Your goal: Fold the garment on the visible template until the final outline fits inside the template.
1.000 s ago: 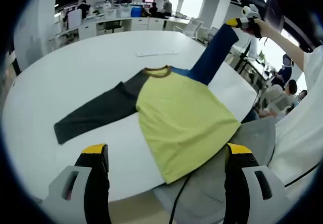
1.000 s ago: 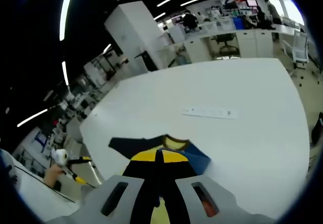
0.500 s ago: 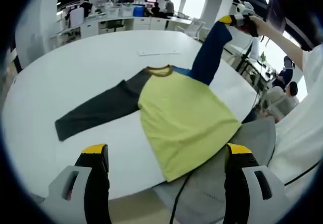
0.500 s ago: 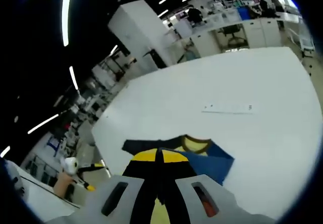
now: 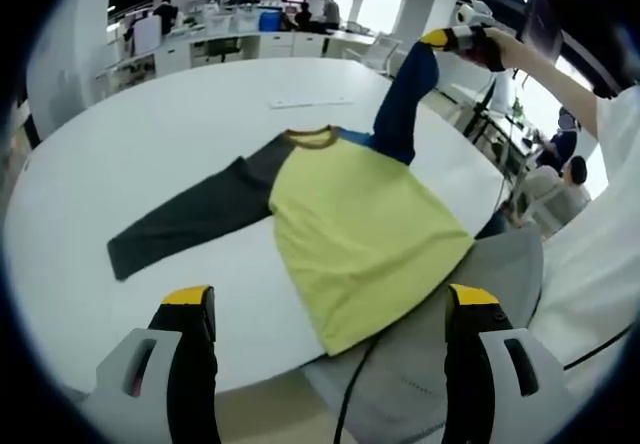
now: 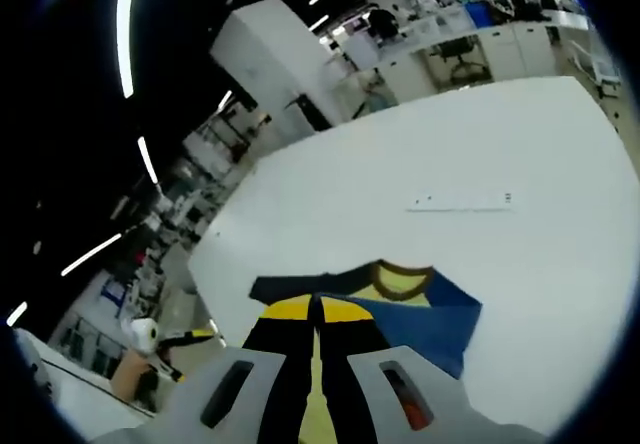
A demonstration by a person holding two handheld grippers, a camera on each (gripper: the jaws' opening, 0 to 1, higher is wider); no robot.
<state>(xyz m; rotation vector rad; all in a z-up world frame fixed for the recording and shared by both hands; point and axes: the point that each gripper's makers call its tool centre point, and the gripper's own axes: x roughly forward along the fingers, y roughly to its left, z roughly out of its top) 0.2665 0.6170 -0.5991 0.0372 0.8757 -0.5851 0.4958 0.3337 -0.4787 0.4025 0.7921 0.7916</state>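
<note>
Blue sleeve [image 5: 405, 104] in right claw [image 5: 447, 38], seemingly pinched.

A white strip [image 5: 311, 103] lies flat on the round white surface [image 5: 120, 164], well ahead of the left tool. A grey cloth [image 5: 440, 344] hangs off the surface's near edge, close to that tool. Desks [image 5: 230, 39] with office chairs [image 5: 378, 54] stand far beyond.

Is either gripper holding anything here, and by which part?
The right gripper is shut on the shirt's blue sleeve at its cuff end, lifting it above the white table. The left gripper is open, holding nothing.
</note>
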